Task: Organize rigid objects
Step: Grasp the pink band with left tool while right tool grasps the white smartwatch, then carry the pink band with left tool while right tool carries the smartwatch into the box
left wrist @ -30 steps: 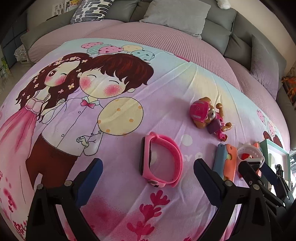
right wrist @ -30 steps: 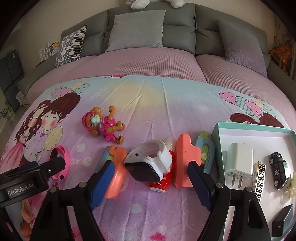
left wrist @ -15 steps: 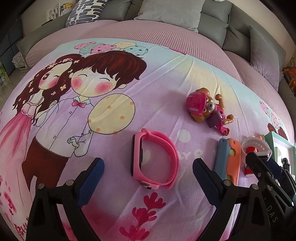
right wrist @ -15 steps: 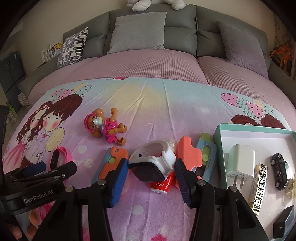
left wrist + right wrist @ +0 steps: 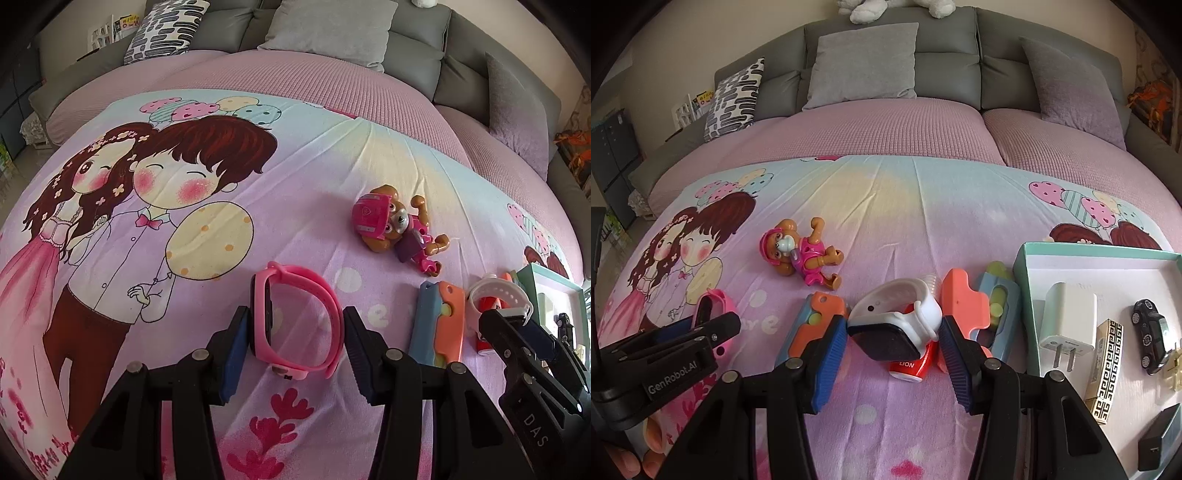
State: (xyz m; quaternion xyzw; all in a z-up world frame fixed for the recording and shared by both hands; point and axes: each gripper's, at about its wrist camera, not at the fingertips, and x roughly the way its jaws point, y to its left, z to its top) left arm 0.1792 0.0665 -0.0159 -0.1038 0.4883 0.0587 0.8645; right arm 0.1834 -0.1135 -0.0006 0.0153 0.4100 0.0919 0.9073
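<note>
A pink smartwatch lies on the cartoon bedsheet between the blue pads of my left gripper, which is closed onto its two sides. It also shows in the right wrist view. A white smartwatch rests on a small red bottle. My right gripper has its pads against both sides of the white watch's dark screen. The white watch also shows in the left wrist view.
A pink puppy figure lies further back on the sheet. Two orange-and-blue toy cases flank the white watch. A teal box at the right holds a white charger, a toy car and small boxes.
Both grippers narrowed from wide open: the left closed onto the pink watch, the right onto the white watch. Both moved slightly forward.
</note>
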